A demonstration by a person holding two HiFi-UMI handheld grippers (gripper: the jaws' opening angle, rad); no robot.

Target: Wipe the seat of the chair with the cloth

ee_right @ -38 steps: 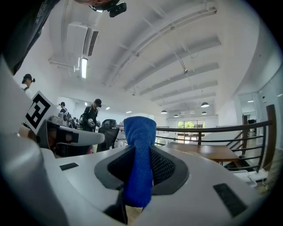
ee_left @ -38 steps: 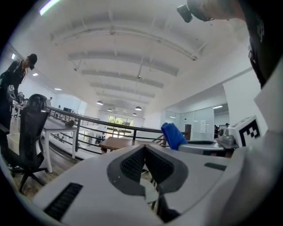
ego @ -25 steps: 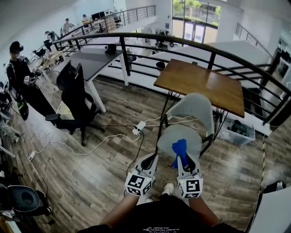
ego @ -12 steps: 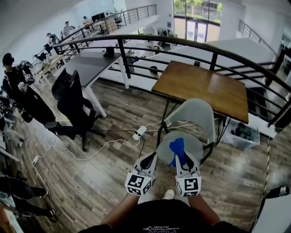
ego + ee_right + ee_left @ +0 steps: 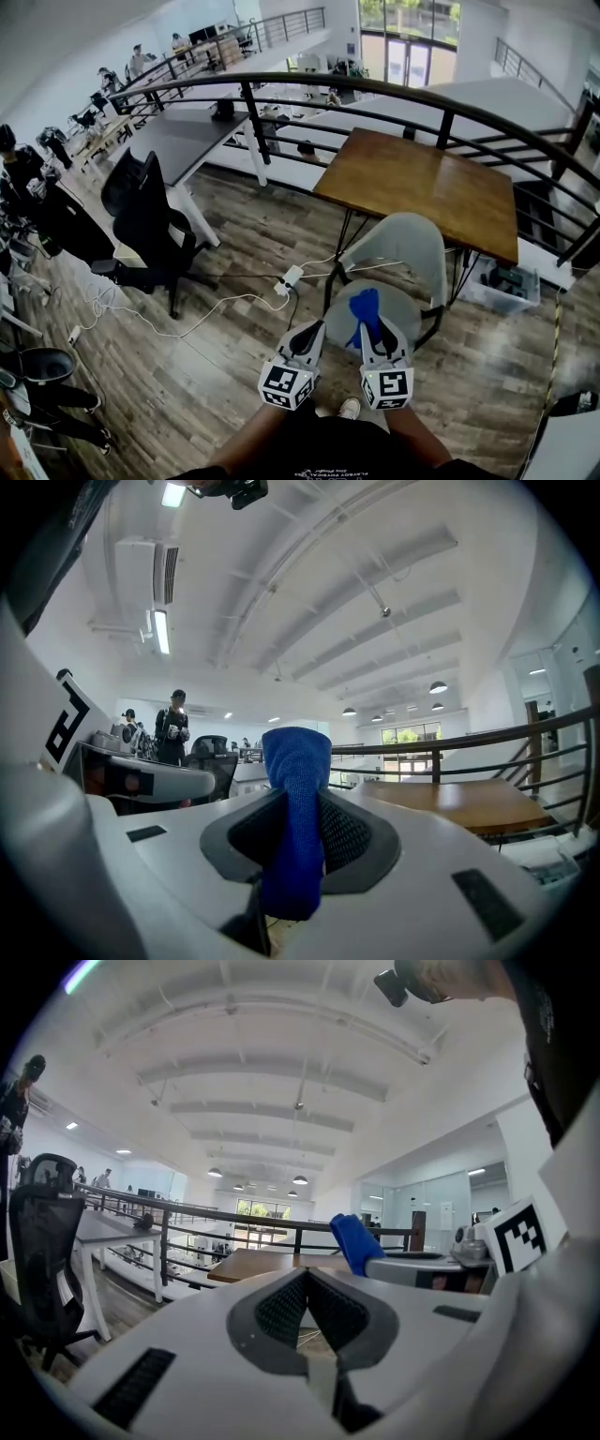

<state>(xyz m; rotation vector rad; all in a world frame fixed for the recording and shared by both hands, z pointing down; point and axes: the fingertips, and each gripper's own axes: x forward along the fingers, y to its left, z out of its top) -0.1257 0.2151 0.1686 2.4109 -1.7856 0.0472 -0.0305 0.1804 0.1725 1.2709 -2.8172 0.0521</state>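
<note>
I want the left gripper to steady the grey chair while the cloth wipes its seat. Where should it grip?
Probably the top rim of the backrest: a thin, upright shell edge that jaws can straddle. Come down from above, on its left half, clear of the blue cloth held by the right gripper. The left gripper has its jaws together, so open them first.

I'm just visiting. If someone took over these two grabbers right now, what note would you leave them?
The left gripper is shut and empty.
The right gripper is shut on the cloth.
The cloth is held over the seat of the chair; whether it touches can't be told.
Done: cloth gripped and at the chair.
Left: wipe the seat.
</note>
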